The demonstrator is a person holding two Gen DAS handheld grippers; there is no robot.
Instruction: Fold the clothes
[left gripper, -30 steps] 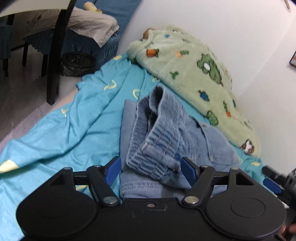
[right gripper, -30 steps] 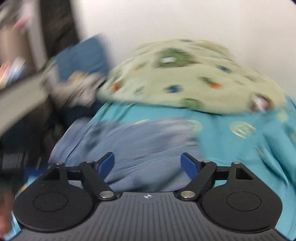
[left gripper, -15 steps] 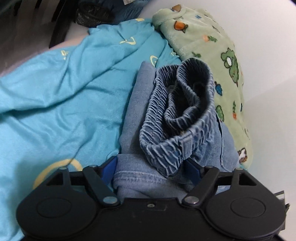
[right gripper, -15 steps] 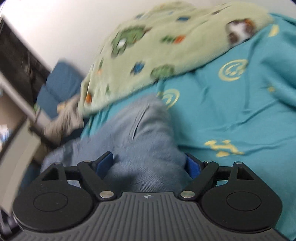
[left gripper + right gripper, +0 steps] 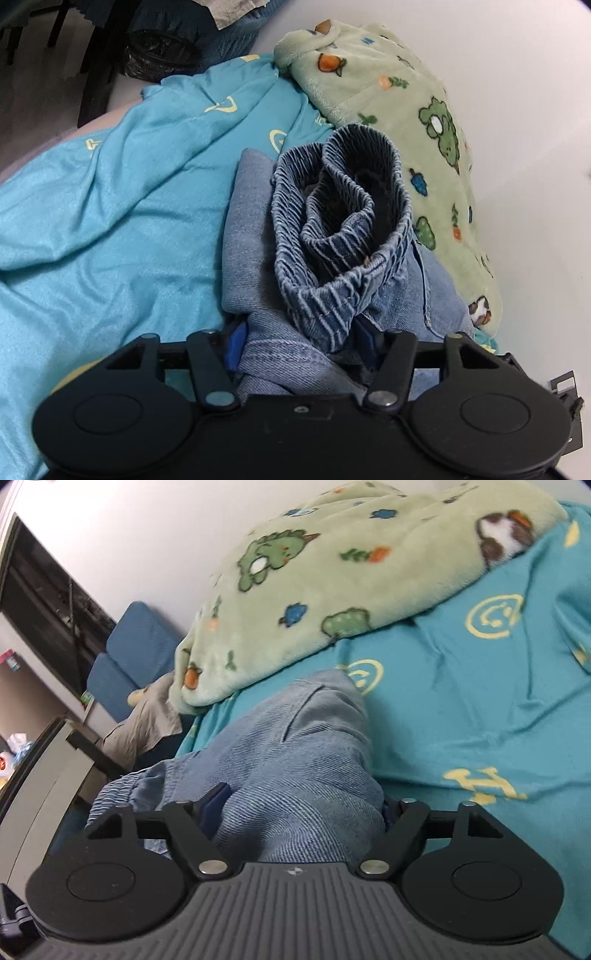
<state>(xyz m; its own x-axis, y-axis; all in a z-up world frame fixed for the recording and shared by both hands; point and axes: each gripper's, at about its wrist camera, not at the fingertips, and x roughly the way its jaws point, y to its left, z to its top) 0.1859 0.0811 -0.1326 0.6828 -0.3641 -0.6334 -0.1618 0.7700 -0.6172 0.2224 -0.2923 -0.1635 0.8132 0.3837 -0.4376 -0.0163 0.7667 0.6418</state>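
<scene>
**Both tools gripping the jeans**

We are finding the jeans (image 5: 255, 236) bunched on the bed's blue sheet (image 5: 110, 206), beside a green blanket (image 5: 399, 92). The left tool (image 5: 299, 341) and right tool (image 5: 303, 808), jaws just closing, are each clamping denim.

- The bed (image 5: 110, 229) is covered by a turquoise sheet (image 5: 480, 701) with pale yellow printed symbols; the sheet is wrinkled in many places.
- A pair of blue denim trousers (image 5: 258, 236) lies directly on the sheet, folded into a thick bundle. Its gathered elastic waistband (image 5: 343, 221) stands up on top of the bundle and is open like a loop.
- A light green fleece blanket (image 5: 399, 103) with cartoon animals and carrots lies on the sheet along the white wall (image 5: 517, 74). It is just beside the trousers and seems to touch their far edge.
- In the right wrist view the trousers (image 5: 295, 753) lie in front of the blanket (image 5: 332, 572).
</scene>
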